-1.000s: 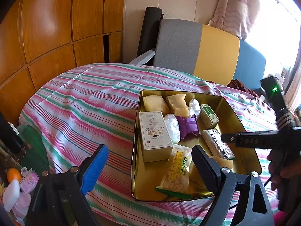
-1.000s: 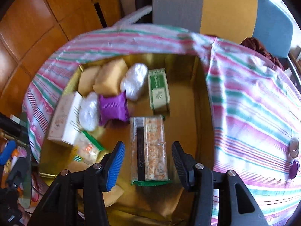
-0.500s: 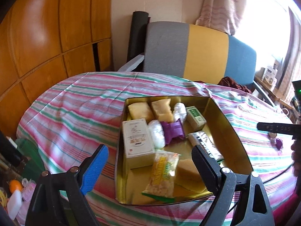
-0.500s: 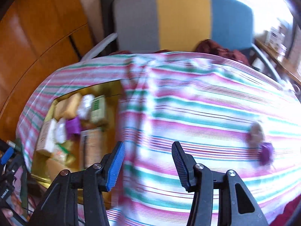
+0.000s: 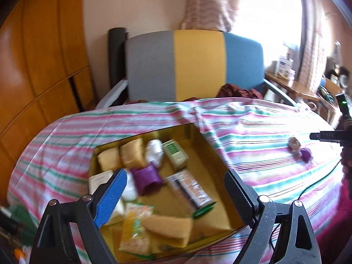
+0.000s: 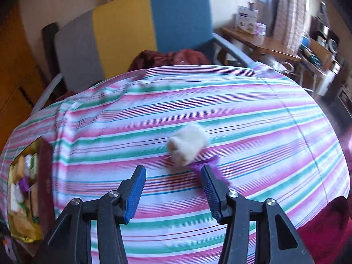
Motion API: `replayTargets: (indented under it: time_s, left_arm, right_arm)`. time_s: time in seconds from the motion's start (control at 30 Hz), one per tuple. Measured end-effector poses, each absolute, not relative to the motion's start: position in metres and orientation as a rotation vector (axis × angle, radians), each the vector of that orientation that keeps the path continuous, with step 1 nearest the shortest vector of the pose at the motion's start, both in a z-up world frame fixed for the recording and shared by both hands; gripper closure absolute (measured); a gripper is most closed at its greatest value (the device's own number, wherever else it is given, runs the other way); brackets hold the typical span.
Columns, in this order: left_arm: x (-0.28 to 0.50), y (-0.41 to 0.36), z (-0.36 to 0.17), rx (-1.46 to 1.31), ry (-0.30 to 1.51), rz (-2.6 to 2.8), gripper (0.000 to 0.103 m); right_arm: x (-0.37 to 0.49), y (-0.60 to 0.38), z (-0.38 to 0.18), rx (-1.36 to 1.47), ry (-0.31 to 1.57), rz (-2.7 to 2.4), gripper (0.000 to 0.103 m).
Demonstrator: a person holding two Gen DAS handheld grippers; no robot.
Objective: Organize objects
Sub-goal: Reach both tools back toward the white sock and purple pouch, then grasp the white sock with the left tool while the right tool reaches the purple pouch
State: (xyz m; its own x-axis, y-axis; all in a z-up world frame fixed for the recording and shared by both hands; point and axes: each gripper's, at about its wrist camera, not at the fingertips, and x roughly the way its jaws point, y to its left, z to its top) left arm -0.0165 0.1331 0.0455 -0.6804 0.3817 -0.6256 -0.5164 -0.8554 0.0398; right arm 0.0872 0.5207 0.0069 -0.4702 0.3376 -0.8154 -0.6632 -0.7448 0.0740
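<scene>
Right gripper hangs just short of two loose sweets out on the striped cloth, fingers spread wide and holding nothing; left gripper hovers over the gold tin, fingers equally wide, also empty. Task things: the white wrapped sweet and the purple wrapped sweet lie touching each other, well apart from the tin, on its far right side; the rest of the snacks already sit inside the tin. Risks, as a guess: the two sweets are so close that closing on one likely nudges or drags the other; the purple one is partly hidden behind the right finger so aim is uncertain; crinkly twisted wrappers are slick and can squirt out of hard ribbed pads; the tablecloth over the worktop is soft and loose, so low fingers may pinch fabric and tug it, shifting the tin. Frames are motion-blurred, fine detail unclear. Materials: white sweet looks rounded, lumpy, film-wrapped; purple one flat with flared foil ends; tin is rigid shiny metal, rectangular, shallow walls; inside it soft tan cake wedges, a green carton, a long clear-wrapped bar
</scene>
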Motion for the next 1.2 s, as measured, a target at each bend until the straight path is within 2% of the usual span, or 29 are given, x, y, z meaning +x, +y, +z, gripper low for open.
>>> replayTargets:
  time_s: [0.17, 0.33, 0.5, 0.77, 0.87, 1.2]
  left_arm:
    - [-0.012, 0.179, 0.049, -0.832, 0.362, 2.404, 0.012]
    - [-0.008, 0.227, 0.046, -0.852, 0.397, 2.312, 0.012]
    - [-0.001, 0.288, 0.036, -0.878, 0.423, 2.197, 0.012]
    - [0.000, 0.380, 0.014, -0.931, 0.481, 2.063, 0.014]
    - [0.000, 0.417, 0.005, -0.901, 0.554, 2.013, 0.015]
    - [-0.015, 0.522, -0.025, -0.940, 0.576, 1.835, 0.016]
  right_arm:
    - [0.120, 0.567, -0.010, -1.007, 0.609, 2.106, 0.050]
    - [0.161, 0.605, -0.030, -0.872, 0.909, 1.959, 0.050]
    - [0.180, 0.618, -0.038, -0.823, 1.043, 1.904, 0.050]
    - [0.184, 0.619, -0.044, -0.819, 1.145, 1.903, 0.050]
    - [0.186, 0.619, -0.045, -0.815, 1.178, 1.909, 0.050]
    - [0.189, 0.617, -0.044, -0.788, 1.249, 1.935, 0.050]
